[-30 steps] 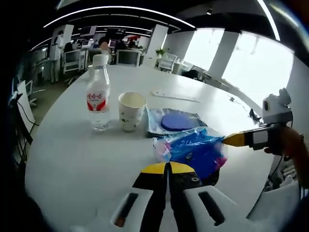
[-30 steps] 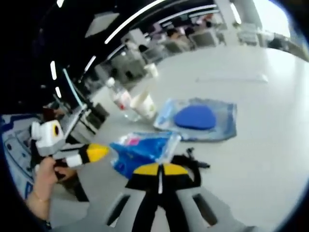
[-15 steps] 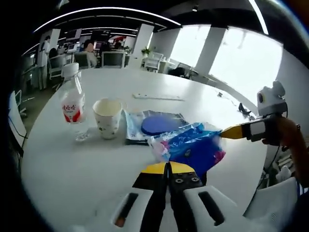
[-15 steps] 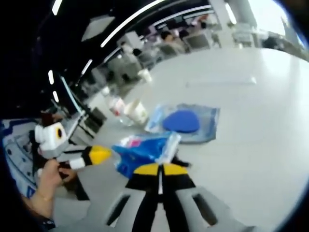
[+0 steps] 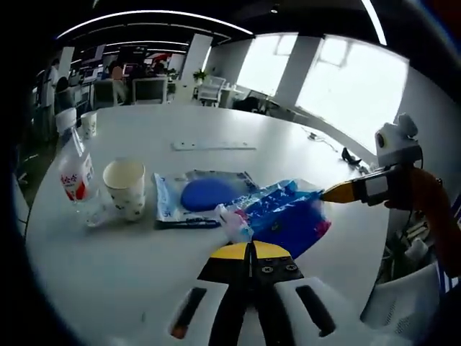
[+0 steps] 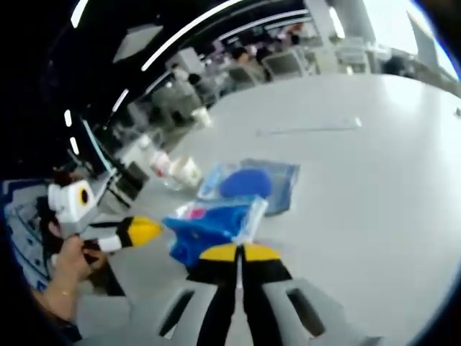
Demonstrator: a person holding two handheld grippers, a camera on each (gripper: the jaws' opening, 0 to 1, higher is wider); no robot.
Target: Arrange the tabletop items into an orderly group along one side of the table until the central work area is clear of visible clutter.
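A crumpled blue plastic bag with a pink and white end hangs just above the white table. My left gripper is shut, its yellow tips at the bag's near edge. From the right, my right gripper meets the bag's far corner. In the right gripper view the same bag lies just past my right gripper, which is shut on it, and my left gripper touches its left edge. Beyond the bag lies a clear pouch with a blue round item inside.
A paper cup and a water bottle stand left of the pouch, with a small cup farther back. A white strip lies mid-table. Office desks and chairs stand beyond the table's edge. A hand holds the left gripper.
Both cameras have swung, so cup, bottle and pouch shifted in view. The bag has kept its place between both grippers; the black corded thing beneath it has left the view.
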